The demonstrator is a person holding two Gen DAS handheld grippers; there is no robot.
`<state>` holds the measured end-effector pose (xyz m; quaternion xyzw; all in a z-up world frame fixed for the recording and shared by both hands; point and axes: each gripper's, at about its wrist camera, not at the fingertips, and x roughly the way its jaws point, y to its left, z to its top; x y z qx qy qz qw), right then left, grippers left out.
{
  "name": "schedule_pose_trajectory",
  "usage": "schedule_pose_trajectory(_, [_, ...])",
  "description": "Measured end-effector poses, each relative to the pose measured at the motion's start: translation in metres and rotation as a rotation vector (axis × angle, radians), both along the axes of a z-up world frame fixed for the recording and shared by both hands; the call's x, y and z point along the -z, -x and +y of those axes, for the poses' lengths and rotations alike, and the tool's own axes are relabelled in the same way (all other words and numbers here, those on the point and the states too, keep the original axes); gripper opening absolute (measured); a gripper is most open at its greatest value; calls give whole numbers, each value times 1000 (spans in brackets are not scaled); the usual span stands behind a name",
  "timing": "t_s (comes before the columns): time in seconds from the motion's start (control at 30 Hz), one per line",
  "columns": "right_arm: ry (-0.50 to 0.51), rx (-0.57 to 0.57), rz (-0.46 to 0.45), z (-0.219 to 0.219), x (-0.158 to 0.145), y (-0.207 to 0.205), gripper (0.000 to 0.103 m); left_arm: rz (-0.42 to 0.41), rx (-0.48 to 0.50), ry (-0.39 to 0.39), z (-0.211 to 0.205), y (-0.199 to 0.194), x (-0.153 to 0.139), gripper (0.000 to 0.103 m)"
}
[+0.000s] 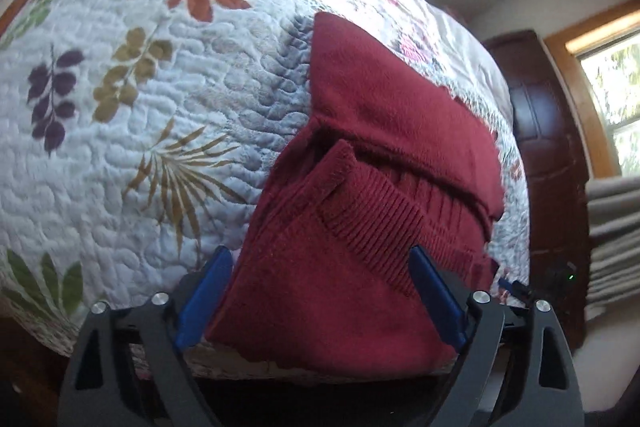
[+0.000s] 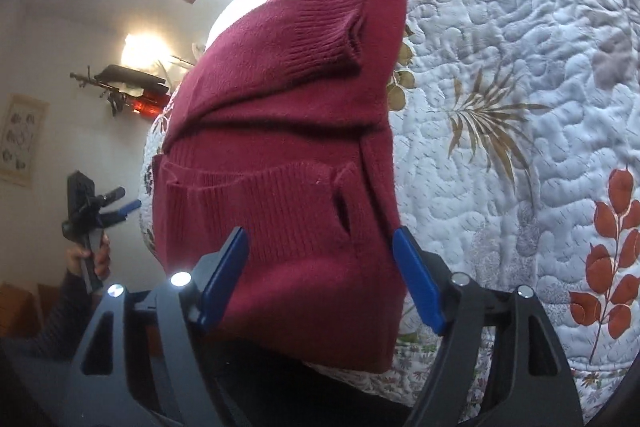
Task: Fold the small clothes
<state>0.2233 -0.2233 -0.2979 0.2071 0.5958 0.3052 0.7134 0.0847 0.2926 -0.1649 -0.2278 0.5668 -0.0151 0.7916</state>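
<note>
The red sweater [image 1: 360,211] lies partly folded on the quilt [image 1: 120,131] at the near edge of the bed, its sleeves turned in across the body and a ribbed cuff [image 2: 332,27] resting on top toward the far end. The left tool [image 1: 320,291] is spread wide, its blue fingers [image 1: 206,295] flanking the near hem without pinching it. The right tool [image 2: 320,275] is likewise wide open astride the hem, holding nothing.

The likely next step is to fold the near hem up toward the far end. The risk is a shallow pinch that catches only the top layer, so the lower layers sag and the tucked sleeves slide out. The hem also hangs close to the bed edge, so a careless tug could drag the sweater off.
</note>
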Motion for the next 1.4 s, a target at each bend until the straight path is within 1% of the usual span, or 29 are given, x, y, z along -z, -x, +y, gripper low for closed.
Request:
schedule_pose_trajectory(0.1, [43, 9, 1, 6, 5, 0, 80, 23, 101, -99, -14, -22, 12, 94])
schedule_pose_trajectory(0.17, [69, 14, 13, 11, 8, 1, 80, 32, 161, -150, -21, -34, 23, 94])
schedule_pose_trajectory(0.2, [80, 16, 17, 12, 8, 1, 80, 34, 191, -162, -27, -40, 23, 93])
schedule_pose_trajectory(0.27, [109, 14, 17, 15, 6, 4, 80, 29, 265, -191, -37, -42, 27, 86])
schedule_pose_trajectory(0.33, [146, 9, 19, 20, 7, 1, 80, 45, 316, -210, -43, -41, 28, 64])
schedule_pose_trajectory(0.4, [164, 12, 24, 21, 5, -1, 80, 29, 344, -227, -47, -37, 23, 56])
schedule_pose_trajectory(0.43, [168, 16, 22, 21, 5, -3, 80, 19, 353, -242, -48, -35, 20, 48])
schedule_pose_trajectory(0.47, [170, 22, 20, 20, 4, -3, 80, 10, 359, -253, -49, -35, 17, 45])
schedule_pose_trajectory(0.5, [169, 30, 18, 19, 3, -4, 80, 0, 363, -244, -49, -33, 15, 43])
schedule_pose_trajectory(0.53, [167, 35, 20, 19, 4, -7, 80, 0, 367, -225, -48, -31, 12, 43])
schedule_pose_trajectory(0.6, [164, 40, 27, 19, 6, -8, 81, 27, 381, -194, -45, -35, 18, 42])
schedule_pose_trajectory(0.7, [167, 31, 31, 22, 8, -9, 81, 44, 401, -193, -46, -41, 23, 43])
schedule_pose_trajectory(0.73, [175, 27, 31, 23, 8, -9, 81, 39, 410, -198, -47, -42, 21, 41])
schedule_pose_trajectory(0.77, [180, 23, 31, 23, 6, -9, 81, 35, 419, -198, -51, -43, 20, 35])
schedule_pose_trajectory(0.8, [181, 16, 30, 23, 6, -9, 81, 32, 431, -207, -53, -42, 18, 21])
schedule_pose_trajectory(0.83, [183, 8, 26, 25, 5, -9, 81, 32, 439, -218, -57, -44, 18, 14])
schedule_pose_trajectory(0.9, [193, -12, 12, 33, 5, -9, 81, 26, 442, -233, -60, -43, 16, 12])
schedule_pose_trajectory(1.03, [203, -64, -5, 42, 5, -13, 81, 1, 428, -235, -59, -38, 11, 11])
schedule_pose_trajectory(1.13, [221, -87, -11, 50, 13, -20, 81, -18, 410, -229, -59, -36, 9, 10])
schedule_pose_trajectory(1.17, [225, -90, -4, 51, 16, -22, 76, -23, 403, -227, -58, -35, 9, 10])
schedule_pose_trajectory(1.2, [212, -98, 5, 53, 18, -23, 62, -29, 396, -223, -57, -34, 8, 10])
schedule_pose_trajectory(1.23, [195, -113, 14, 56, 18, -22, 52, -36, 390, -222, -57, -33, 6, 10])
schedule_pose_trajectory(1.27, [200, -130, 15, 59, 18, -21, 38, -45, 387, -220, -56, -30, 3, 10])
schedule_pose_trajectory(1.3, [215, -144, 5, 62, 17, -18, 30, -57, 381, -214, -55, -27, -1, 8])
schedule_pose_trajectory(1.33, [228, -157, -1, 65, 16, -16, 27, -69, 373, -207, -53, -25, -5, 8])
schedule_pose_trajectory(1.4, [235, -150, -7, 66, 16, -13, 27, -94, 348, -185, -48, -19, -10, 7])
